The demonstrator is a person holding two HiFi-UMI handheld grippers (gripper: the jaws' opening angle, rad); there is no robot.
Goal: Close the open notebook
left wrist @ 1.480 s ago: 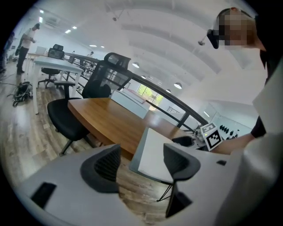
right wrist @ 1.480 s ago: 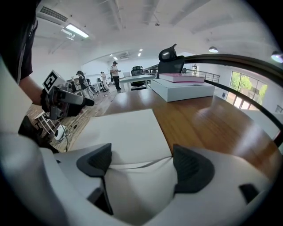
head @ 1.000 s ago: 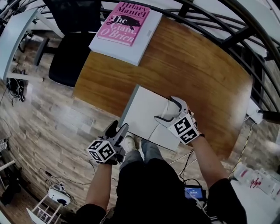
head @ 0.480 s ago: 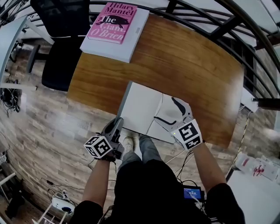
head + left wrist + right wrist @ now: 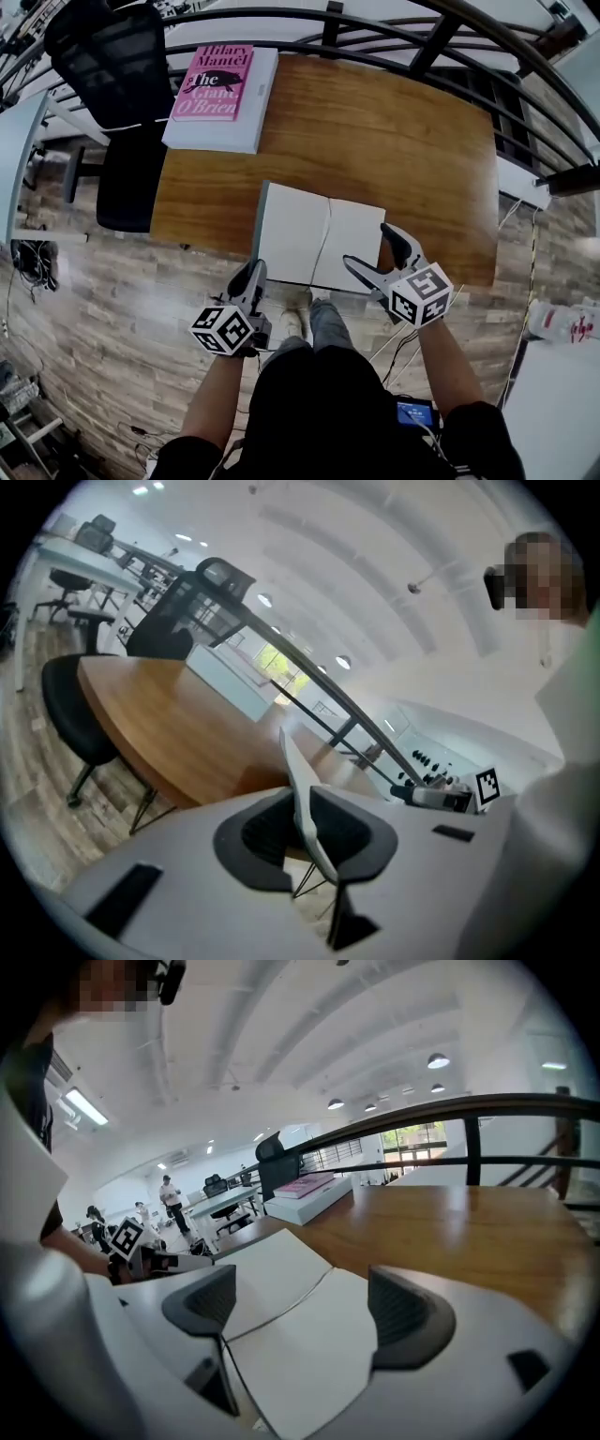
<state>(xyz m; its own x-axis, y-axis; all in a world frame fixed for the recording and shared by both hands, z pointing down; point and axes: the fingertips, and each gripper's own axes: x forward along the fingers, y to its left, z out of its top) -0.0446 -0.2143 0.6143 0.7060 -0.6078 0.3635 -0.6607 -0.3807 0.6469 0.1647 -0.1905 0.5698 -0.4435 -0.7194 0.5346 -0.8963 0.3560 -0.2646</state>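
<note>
The open notebook (image 5: 300, 234) lies with blank white pages at the near edge of the wooden table (image 5: 403, 131). My left gripper (image 5: 255, 272) is at its near left corner. In the left gripper view a thin white edge of the notebook (image 5: 298, 775) stands edge-on between the dark pads; the left gripper (image 5: 307, 829) has just been closing and is shut on it. My right gripper (image 5: 368, 247) hovers over the near right page with its jaws wide apart. In the right gripper view the notebook (image 5: 281, 1307) spreads below the right gripper (image 5: 305, 1309), untouched.
A pink book (image 5: 214, 70) lies on a white box (image 5: 220, 127) at the table's far left corner. A black office chair (image 5: 112, 66) stands left of the table. A dark railing (image 5: 375, 23) curves behind it. The person's legs (image 5: 319, 375) are at the near edge.
The left jaws, open a second ago, have shut on the notebook's near left edge. The right gripper has drawn back from the middle of the right page toward its near edge and rolled.
</note>
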